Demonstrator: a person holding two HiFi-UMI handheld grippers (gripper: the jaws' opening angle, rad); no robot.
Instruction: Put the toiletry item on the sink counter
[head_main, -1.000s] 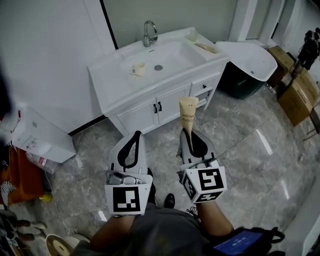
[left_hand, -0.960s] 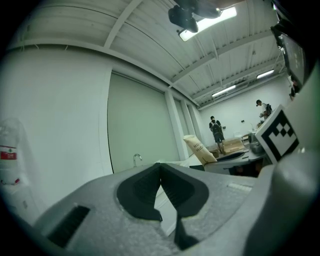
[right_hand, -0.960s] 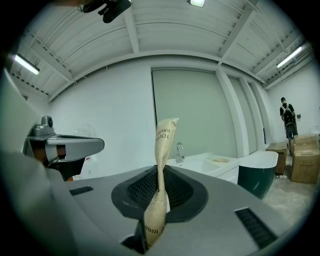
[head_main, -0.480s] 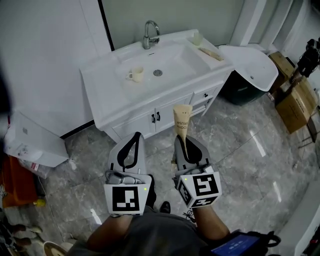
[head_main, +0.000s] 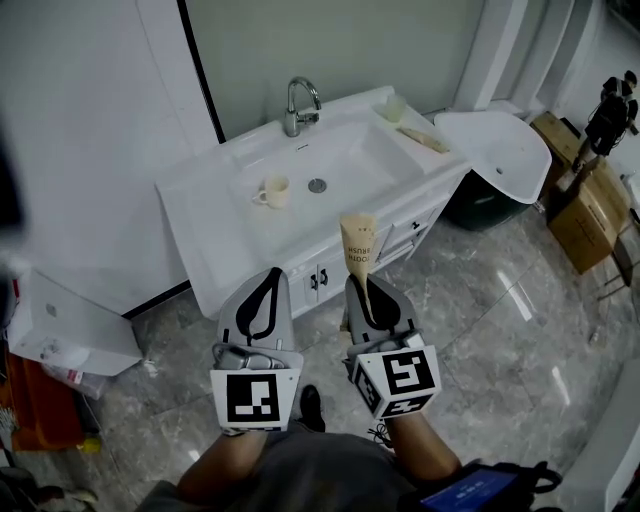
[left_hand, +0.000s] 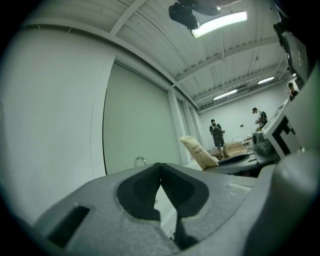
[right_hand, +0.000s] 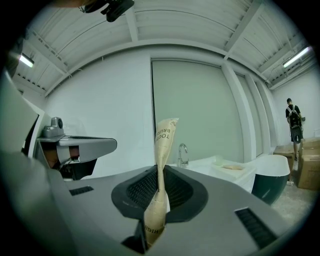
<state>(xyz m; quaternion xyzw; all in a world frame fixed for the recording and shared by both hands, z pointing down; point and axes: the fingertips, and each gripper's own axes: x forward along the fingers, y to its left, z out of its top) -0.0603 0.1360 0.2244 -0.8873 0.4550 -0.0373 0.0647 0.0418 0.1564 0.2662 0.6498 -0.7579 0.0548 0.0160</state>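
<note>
The right gripper (head_main: 365, 295) is clamped on a tan toothbrush packet (head_main: 358, 243), held upright in the air on the near side of the sink bench (head_main: 215, 220). The packet's lower end is buried between the jaws, and its print is only partly legible. The left gripper (head_main: 265, 287), just to the left, is closed on nothing.

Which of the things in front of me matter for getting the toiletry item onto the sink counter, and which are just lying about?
For the job:
paper toothbrush packet, clamped in the right hand-held gripper
sink counter

Just lying about:
cup in the basin
faucet
cardboard boxes
left hand-held gripper, shut and empty
</note>
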